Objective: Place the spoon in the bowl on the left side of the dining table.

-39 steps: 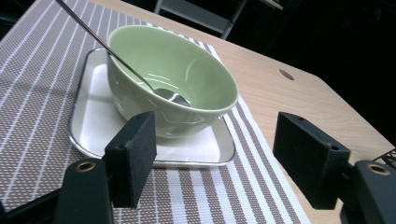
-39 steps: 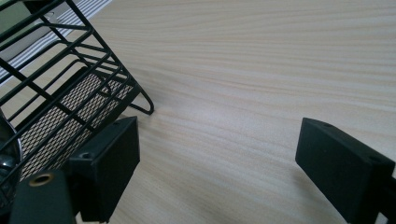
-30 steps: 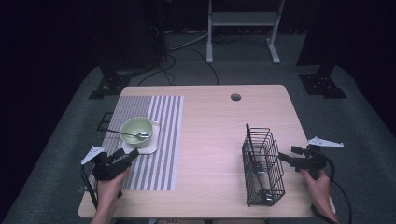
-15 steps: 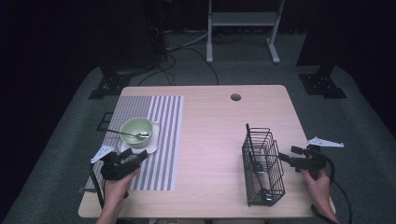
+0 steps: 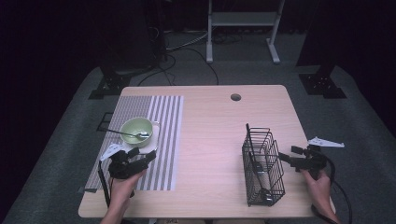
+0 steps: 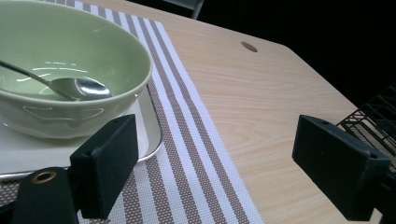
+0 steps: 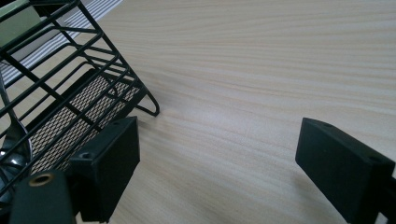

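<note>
With nothing yet gripped, the left tongs [image 5: 148, 157] are hovering open near the bowl [image 5: 136, 131] holding a spoon [image 5: 135, 136], while the right tongs [image 5: 283, 158] are waiting open beside the wire basket [image 5: 262, 164].

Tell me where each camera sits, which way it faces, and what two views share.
High view: above the person's side, looking forward and down on the table; forearms and both claws show.
Left gripper view: on the left claw, facing the green bowl.
Right gripper view: on the right claw, beside the wire basket.
Shared: the bowl, high and left views.
</note>
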The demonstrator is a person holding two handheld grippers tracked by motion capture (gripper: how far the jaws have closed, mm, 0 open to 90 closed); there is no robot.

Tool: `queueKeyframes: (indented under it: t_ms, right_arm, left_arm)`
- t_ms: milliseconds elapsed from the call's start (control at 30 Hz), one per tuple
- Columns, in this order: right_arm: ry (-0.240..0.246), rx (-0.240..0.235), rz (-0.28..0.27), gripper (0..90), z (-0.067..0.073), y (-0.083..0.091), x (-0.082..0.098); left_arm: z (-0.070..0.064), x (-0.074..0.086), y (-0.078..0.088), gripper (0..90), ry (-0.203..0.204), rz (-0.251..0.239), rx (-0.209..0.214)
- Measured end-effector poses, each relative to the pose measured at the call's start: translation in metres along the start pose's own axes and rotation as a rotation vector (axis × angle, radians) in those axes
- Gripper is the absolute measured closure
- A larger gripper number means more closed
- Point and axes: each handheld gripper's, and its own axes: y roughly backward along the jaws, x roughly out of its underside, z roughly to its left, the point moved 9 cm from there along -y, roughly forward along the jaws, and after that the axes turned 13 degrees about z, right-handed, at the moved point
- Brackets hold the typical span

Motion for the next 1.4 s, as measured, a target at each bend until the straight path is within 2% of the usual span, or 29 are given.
queueKeyframes:
  t_ms: [200,267,1033,1400]
  right_arm:
    - [0.001,-0.005,-0.005,12.7,0.0,0.0,0.0]
    - [0.003,-0.006,-0.006,12.7,0.0,0.001,0.0]
    - [0.005,-0.01,-0.01,12.7,0.001,0.001,-0.001]
    - [0.007,-0.015,-0.013,12.7,0.001,0.001,-0.001]
  left_arm:
    - [-0.009,0.0,-0.006,13.6,-0.009,0.016,0.012]
    - [-0.012,-0.001,-0.009,10.9,-0.016,0.021,0.008]
    - [-0.055,0.004,-0.037,10.5,-0.076,0.06,0.081]
    - [-0.068,0.011,-0.049,10.5,-0.092,0.075,0.103]
